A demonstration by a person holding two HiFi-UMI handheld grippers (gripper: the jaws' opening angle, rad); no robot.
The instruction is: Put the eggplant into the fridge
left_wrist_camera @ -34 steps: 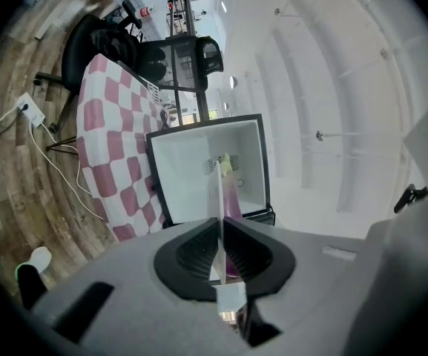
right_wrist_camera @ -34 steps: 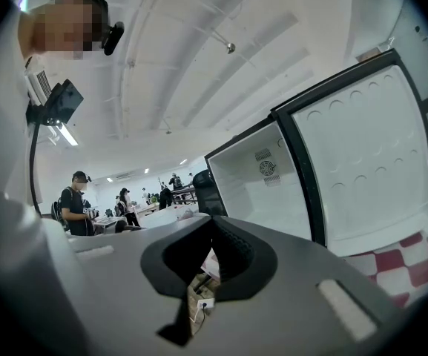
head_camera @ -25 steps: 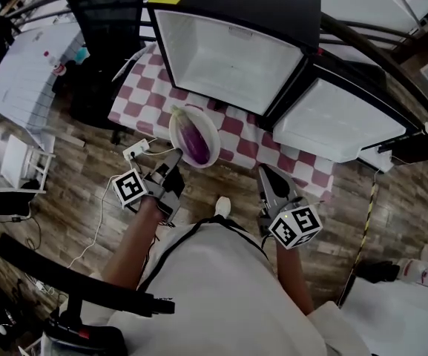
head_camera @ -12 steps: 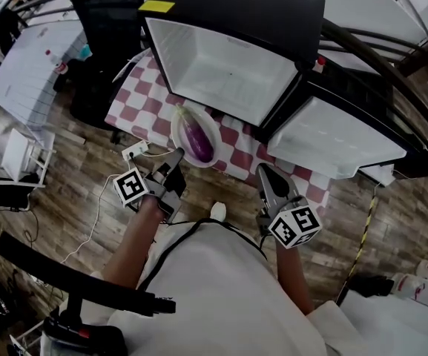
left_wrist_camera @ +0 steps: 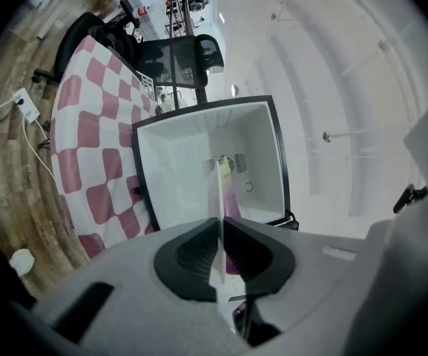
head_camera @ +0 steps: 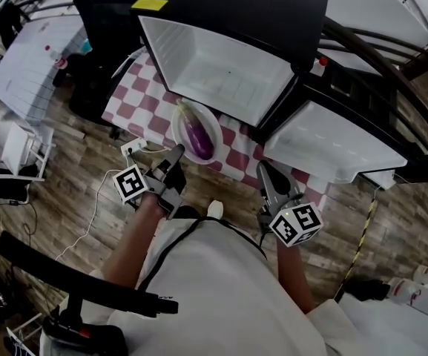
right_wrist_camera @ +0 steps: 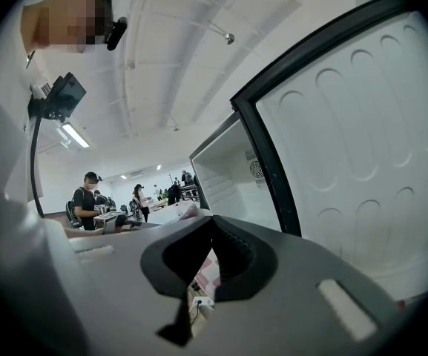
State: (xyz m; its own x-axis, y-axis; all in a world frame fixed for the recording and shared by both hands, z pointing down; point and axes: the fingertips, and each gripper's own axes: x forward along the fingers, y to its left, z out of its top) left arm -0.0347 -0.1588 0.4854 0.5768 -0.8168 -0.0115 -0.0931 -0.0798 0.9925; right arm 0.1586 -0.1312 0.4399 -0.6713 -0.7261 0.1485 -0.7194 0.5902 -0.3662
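- The eggplant [head_camera: 198, 137] lies in a white bowl [head_camera: 182, 127], stalk end towards 11 o'clock in the head view.
- The bowl stands on the checked surface [head_camera: 134, 95], near its front edge.
- The fridge [head_camera: 221, 69] stands on the same surface just past the bowl at 12 to 1 o'clock. Its white inside is open towards the person and has nothing in it.
- Its door [head_camera: 332, 141] is swung out at 3 o'clock of the bowl.
- The left claw [head_camera: 176, 154] is clenched on nothing. It sits just short of the bowl at 7 o'clock, not touching it. In its own view it points at the eggplant and the open fridge.
- The right claw [head_camera: 267, 173] is at 4 o'clock of the bowl, well apart from it and below the door's edge. Its tips meet with nothing between them.
- A power strip [head_camera: 132, 148] lies on the wood floor [head_camera: 65, 199] at 9 o'clock of the left claw.
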